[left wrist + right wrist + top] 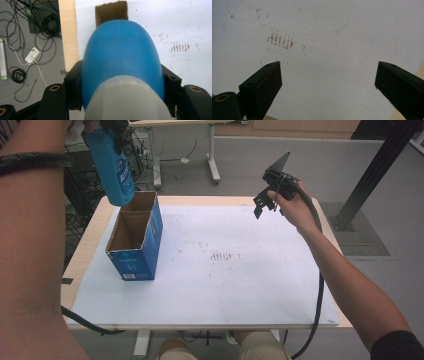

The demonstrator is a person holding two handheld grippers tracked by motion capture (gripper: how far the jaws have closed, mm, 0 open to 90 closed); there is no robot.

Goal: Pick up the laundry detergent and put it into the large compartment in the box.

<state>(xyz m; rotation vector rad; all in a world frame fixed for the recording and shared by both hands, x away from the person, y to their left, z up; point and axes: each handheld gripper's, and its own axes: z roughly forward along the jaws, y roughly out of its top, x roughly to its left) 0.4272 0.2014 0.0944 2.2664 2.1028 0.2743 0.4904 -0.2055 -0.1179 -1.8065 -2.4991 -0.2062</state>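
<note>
Bottle [111, 167]: blue plastic, pale cap end toward the left gripper [114, 126], base pointing down. Held in the air above the far-left part of the table, its base just over the box [135, 240] and not yet inside. In the left gripper view the bottle [120, 57] runs straight away from the camera, and the box mouth [111, 13] shows just beyond its rounded base.

Long axis: near upright, tilted a little, base nearest the far end of the opening. The coming move likely turns on this line (base over mouth, then straight down), so a small shift toward the middle of the opening would help it clear the cardboard rim.

Left gripper: jaws clamped on the bottle's sides near the cap end, one on each flank.

Box: blue outside, brown inside, top open, standing upright on the white board [225, 285], near its left edge.

Right gripper [265, 202]: jaws spread wide, nothing between them, held above the far-right part of the board, well apart from bottle and box. The left hand is the one at the work.
</note>
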